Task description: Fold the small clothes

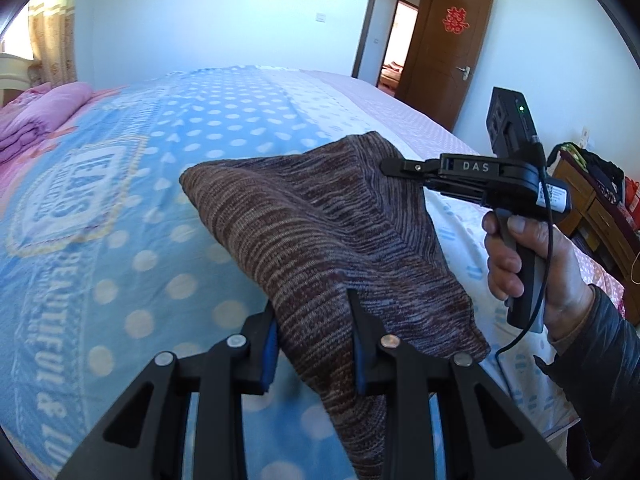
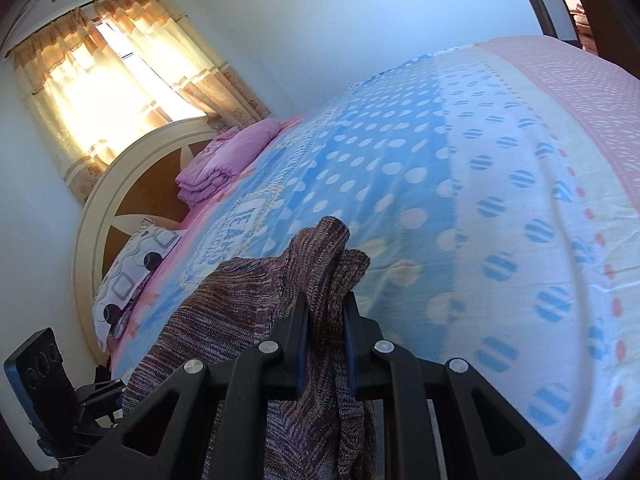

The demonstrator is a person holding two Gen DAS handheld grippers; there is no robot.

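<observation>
Both grippers' fingers (image 1: pixel 362 320) clamp knit garment (image 1: pixel 304 232); its lower part cut off by frame.

**Home bedroom, daylight**

You're standing at a made bed (image 2: pixel 500 128) with a blue polka-dot cover. Round cream-and-wood headboard (image 2: pixel 132 184) against the wall, patterned pillow (image 2: pixel 132 264) and folded pink quilt (image 2: pixel 224 160) at its foot. Frilled orange curtains (image 2: pixel 108 60) over a sunlit window. Brown wooden door (image 1: pixel 444 60) stands open, a red paper cut-out (image 1: pixel 455 20) stuck on it. Wooden dresser (image 1: pixel 592 204) beside the bed.
</observation>
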